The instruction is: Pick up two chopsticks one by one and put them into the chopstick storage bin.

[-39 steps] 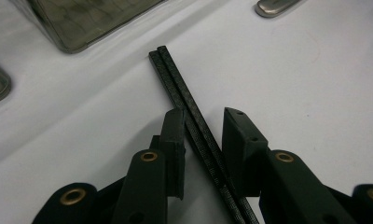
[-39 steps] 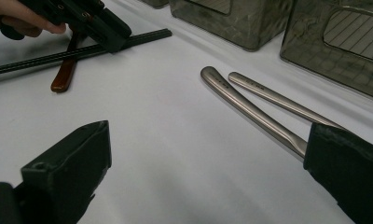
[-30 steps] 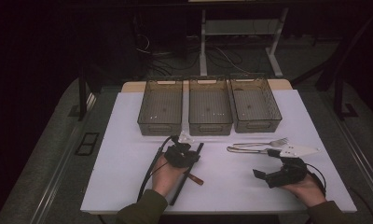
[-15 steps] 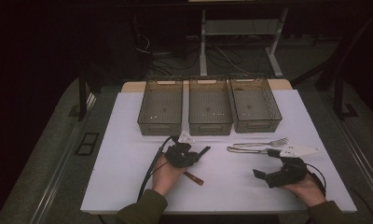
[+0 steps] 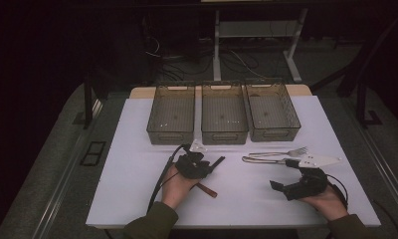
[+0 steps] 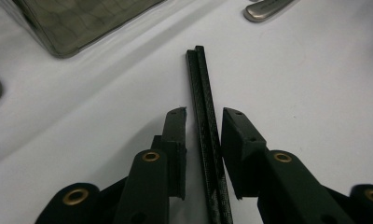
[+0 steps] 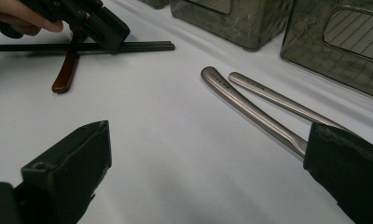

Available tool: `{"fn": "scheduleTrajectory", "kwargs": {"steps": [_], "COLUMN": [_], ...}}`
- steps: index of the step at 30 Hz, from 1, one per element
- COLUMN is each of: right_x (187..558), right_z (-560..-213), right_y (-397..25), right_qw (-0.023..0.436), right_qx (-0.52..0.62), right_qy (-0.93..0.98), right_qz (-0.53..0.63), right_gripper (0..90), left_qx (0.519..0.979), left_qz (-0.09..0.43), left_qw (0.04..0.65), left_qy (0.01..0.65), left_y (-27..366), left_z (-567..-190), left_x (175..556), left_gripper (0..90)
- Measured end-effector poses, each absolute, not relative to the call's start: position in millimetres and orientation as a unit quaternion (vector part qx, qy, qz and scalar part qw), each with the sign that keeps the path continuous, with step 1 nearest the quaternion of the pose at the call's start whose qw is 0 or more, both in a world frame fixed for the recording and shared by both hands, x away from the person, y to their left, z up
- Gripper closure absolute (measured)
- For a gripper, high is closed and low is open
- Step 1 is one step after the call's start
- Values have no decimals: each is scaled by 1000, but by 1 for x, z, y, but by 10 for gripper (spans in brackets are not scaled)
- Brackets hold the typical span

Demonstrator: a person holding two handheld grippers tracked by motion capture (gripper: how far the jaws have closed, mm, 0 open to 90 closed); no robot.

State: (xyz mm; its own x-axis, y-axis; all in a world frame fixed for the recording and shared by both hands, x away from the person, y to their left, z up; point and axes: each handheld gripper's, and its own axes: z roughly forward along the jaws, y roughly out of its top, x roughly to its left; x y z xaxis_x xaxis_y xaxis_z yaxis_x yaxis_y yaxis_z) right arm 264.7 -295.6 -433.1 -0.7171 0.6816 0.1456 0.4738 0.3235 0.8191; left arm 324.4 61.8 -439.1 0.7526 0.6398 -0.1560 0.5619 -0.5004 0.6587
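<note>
Chopsticks (image 6: 205,116) between the left jaws

Dim room, grey floor (image 5: 43,164), cables (image 5: 237,59) behind white table (image 5: 137,129).

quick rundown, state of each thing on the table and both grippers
left gripper: jaws either side of the chopsticks, small gaps showing, not clamped
chopsticks: paired, lying flat on the table
right gripper: open wide, holding nothing
three bins: upright in a row, look empty
fork: flat on the table
metal handles: lying side by side
brown-handled utensil: flat, under the chopsticks
</note>
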Motion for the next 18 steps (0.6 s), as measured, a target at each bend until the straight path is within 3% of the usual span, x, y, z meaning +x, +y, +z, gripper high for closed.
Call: {"fn": "scheduleTrajectory", "kwargs": {"steps": [9,18], "right_x": [265,265], "right_z": [-433,-433], "right_y": [-296,-296], "right_qw": [113,113], "right_qx": [359,360], "right_qy": [805,805], "right_qz": [458,458], "right_gripper": [4,4], "left_qx": [865,867], "left_qz": [54,45], "left_qw": [368,370], "left_qy": [338,331], "left_y": [63,63], "left_z": [-434,-433], "left_x": [320,314], "left_gripper": [672,709]}}
